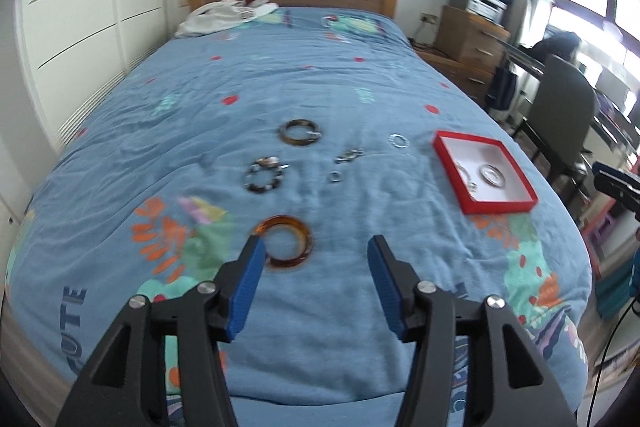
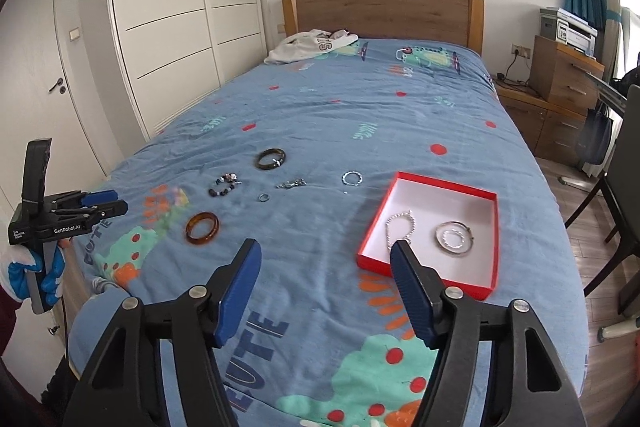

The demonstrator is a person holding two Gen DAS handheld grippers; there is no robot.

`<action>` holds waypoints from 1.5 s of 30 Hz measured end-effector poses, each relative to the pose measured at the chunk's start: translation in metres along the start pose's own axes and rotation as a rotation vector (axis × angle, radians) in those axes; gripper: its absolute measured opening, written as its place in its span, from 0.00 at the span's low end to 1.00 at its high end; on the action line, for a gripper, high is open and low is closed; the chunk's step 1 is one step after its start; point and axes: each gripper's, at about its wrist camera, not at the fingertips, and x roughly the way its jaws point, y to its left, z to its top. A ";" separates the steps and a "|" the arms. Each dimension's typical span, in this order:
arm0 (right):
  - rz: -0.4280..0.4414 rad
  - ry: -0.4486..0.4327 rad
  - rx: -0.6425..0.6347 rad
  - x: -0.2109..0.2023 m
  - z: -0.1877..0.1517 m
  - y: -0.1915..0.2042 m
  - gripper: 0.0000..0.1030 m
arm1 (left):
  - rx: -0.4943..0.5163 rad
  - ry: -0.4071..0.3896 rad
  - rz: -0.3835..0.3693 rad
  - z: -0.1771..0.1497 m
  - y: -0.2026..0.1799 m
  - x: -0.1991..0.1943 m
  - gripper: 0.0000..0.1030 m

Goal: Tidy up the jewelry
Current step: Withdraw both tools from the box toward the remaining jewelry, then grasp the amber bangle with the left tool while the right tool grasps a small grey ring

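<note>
My left gripper (image 1: 317,245) hovers open and empty over the blue bedspread, its left fingertip in front of an amber bangle (image 1: 307,241). Beyond lie a beaded bracelet (image 1: 250,183), a dark brown bangle (image 1: 286,135), a small ring (image 1: 334,177), a silver chain clump (image 1: 350,155) and a silver hoop (image 1: 394,137). My right gripper (image 2: 326,249) is open and empty too, just left of the red box (image 2: 376,265), which holds a silver chain bracelet (image 2: 400,227) and a silver bangle (image 2: 442,243). The right wrist view shows the left gripper (image 2: 106,201) at the bed's left side.
Crumpled white clothing (image 2: 312,47) lies by the wooden headboard. White wardrobe doors (image 2: 168,27) run along the bed's left side. A wooden nightstand (image 2: 560,95) and a dark chair (image 2: 624,167) stand to the right.
</note>
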 end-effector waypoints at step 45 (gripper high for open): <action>0.165 0.186 0.000 0.246 0.003 0.063 0.55 | -0.049 0.132 -0.032 -0.026 0.030 0.187 0.63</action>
